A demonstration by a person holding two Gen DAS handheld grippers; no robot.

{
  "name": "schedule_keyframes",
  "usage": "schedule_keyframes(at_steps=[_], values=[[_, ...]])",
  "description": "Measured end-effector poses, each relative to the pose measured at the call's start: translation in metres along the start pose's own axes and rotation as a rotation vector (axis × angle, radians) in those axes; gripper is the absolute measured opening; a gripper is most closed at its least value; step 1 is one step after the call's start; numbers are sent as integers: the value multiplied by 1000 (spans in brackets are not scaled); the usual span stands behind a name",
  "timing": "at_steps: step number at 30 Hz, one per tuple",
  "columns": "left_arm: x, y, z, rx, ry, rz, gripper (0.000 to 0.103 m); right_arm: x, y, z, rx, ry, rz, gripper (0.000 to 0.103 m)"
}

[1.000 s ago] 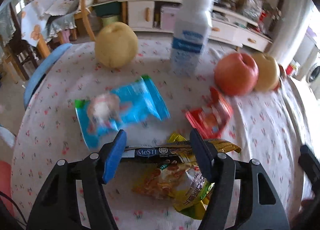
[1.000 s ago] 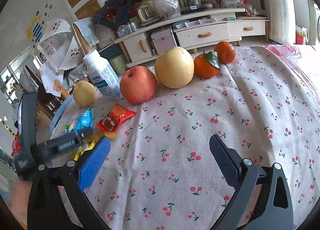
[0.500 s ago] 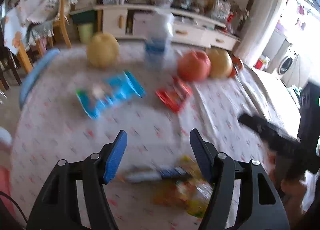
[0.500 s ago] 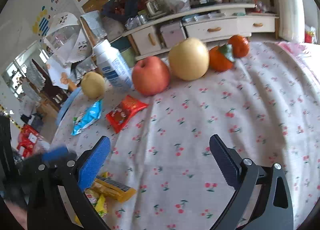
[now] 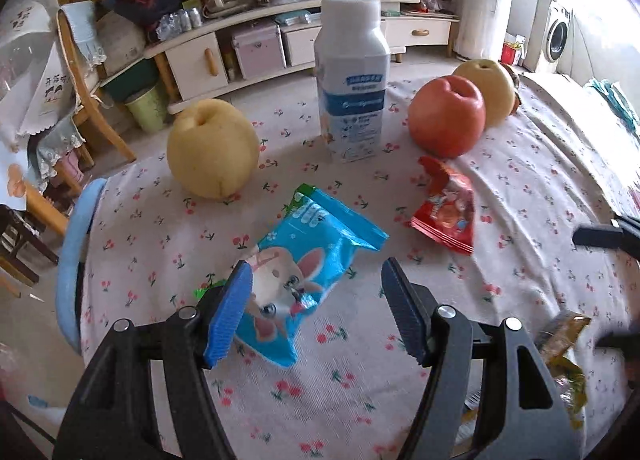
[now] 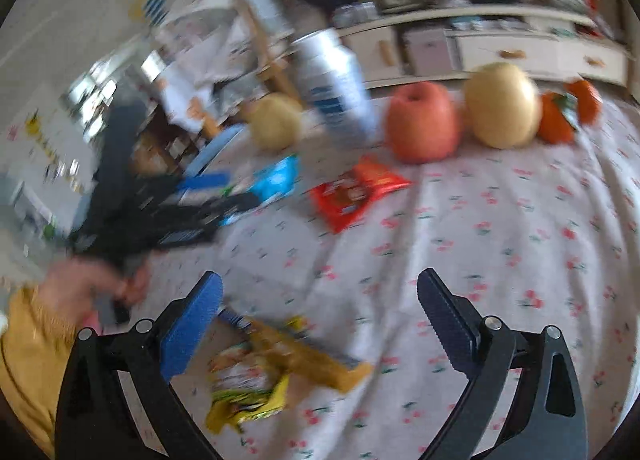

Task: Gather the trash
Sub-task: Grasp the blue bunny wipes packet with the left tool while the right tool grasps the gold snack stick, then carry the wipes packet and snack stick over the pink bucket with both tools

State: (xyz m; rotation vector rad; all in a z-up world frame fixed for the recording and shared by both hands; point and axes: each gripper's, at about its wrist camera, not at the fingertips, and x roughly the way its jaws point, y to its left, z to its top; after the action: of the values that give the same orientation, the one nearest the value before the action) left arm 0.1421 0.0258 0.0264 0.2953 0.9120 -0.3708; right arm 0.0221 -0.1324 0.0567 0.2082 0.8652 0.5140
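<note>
Blue rabbit wrapper (image 5: pixel 304 276) between wide-spread left gripper (image 5: pixel 316 312) fingers; red wrapper (image 5: pixel 446 211) at two o'clock; right gripper (image 6: pixel 320 320) wide too.

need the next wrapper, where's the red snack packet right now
In the left wrist view the red packet lies on the tablecloth, right of the blue wrapper, just before the red apple.

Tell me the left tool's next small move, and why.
Probably ease the left tool forward and down, then close on the blue wrapper: its jaws are open, empty, and already straddle the wrapper's near end on the tablecloth.
</note>
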Motion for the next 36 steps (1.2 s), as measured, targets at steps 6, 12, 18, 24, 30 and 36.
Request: schedule_keyframes(at_steps=[6, 12, 18, 24, 30, 36], values=[[21, 10, 2, -2, 34, -2, 68, 24, 17, -12, -93, 106, 5, 73], [31, 17, 7, -13, 39, -14, 71, 30, 27, -21, -149, 158, 28, 71], [47, 23, 13, -31, 74, 9, 85, 32, 34, -25, -176, 176, 30, 63], [47, 26, 10, -74, 66, 7, 82, 31, 31, -25, -166, 172, 26, 54], [37, 14, 1, -124, 66, 8, 53, 28, 34, -25, -190, 165, 24, 41], [23, 0, -10, -148, 62, 41, 43, 22, 43, -29, -248, 151, 5, 33]])
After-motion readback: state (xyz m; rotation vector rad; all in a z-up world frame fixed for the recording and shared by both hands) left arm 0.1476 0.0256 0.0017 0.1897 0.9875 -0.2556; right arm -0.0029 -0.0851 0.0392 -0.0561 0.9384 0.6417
